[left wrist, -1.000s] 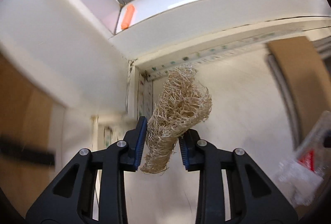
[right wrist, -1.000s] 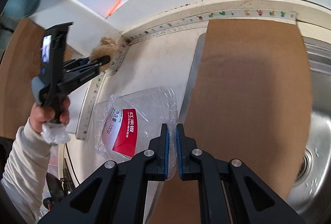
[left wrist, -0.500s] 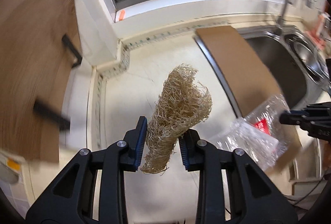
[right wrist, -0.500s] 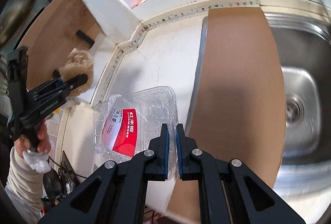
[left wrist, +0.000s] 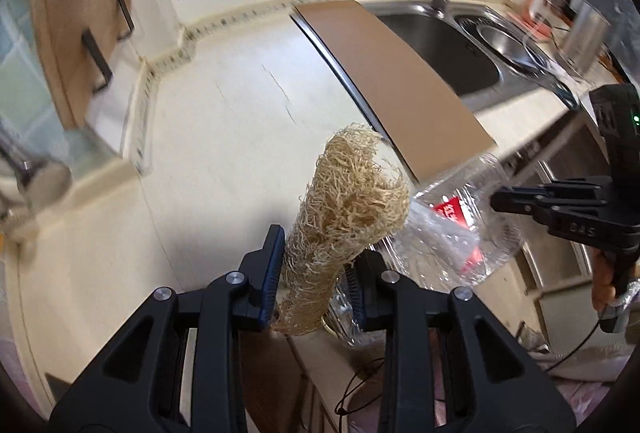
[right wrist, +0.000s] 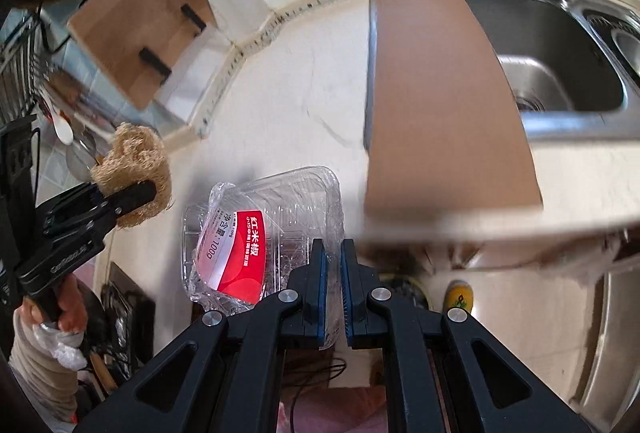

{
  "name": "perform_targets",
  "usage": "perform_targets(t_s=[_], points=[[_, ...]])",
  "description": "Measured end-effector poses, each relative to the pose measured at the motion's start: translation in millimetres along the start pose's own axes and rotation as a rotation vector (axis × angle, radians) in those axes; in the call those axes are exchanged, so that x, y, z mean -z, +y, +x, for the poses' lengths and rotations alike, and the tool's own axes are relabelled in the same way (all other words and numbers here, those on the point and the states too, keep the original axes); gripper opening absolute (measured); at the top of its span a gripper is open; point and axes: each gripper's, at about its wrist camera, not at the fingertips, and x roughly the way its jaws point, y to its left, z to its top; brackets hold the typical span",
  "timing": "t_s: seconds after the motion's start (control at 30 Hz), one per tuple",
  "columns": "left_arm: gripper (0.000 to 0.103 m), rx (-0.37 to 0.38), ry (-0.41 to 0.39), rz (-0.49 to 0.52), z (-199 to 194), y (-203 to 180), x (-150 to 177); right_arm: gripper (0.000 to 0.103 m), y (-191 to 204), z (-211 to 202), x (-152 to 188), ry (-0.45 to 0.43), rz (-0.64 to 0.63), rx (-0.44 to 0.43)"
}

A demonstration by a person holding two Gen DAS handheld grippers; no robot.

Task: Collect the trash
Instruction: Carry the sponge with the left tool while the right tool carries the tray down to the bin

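Observation:
A tan, fibrous loofah scrubber (left wrist: pixel 344 217) stands upright between the blue pads of my left gripper (left wrist: pixel 316 283), which is shut on it above the counter's front edge. The same loofah (right wrist: pixel 134 169) shows at the left of the right wrist view, in the left gripper (right wrist: pixel 116 201). My right gripper (right wrist: pixel 333 285) is shut on the rim of a crumpled clear plastic tray with a red label (right wrist: pixel 264 233). That tray (left wrist: pixel 452 233) hangs just right of the loofah in the left wrist view, pinched by the right gripper (left wrist: pixel 500 199).
A cream counter (left wrist: pixel 224 137) runs back to a windowsill. A brown board (left wrist: pixel 392 73) lies across the left part of a steel sink (left wrist: pixel 452 41) with a tap. A wooden cabinet door (right wrist: pixel 140 21) stands at the left. Cabinet fronts and floor (right wrist: pixel 520 297) lie below the counter edge.
Both grippers have pulled back from the counter's far corner to its front edge, carrying the loofah and the plastic tray. The sink, window and floor have come into view.

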Motion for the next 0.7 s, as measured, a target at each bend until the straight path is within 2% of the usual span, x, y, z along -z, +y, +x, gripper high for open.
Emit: perform_targets(t_s=[0.13, 0.3, 0.5, 0.7], points=[[0.026, 0.059, 0.070, -0.034, 7, -14, 48, 0.006, 2, 1, 51, 0.035, 0.006, 0.069], [0.026, 0.117, 0.176, -0.093, 36, -29, 94, 0.006, -7, 16, 102, 0.085, 0.008, 0.170], [0.026, 0.123, 0.292, -0.126, 86, -49, 137, 0.006, -21, 43, 155, 0.123, 0.007, 0.301], [0.026, 0.105, 0.391, -0.185, 161, -58, 178, 0.006, -33, 89, 193, 0.116, -0.010, 0.424]])
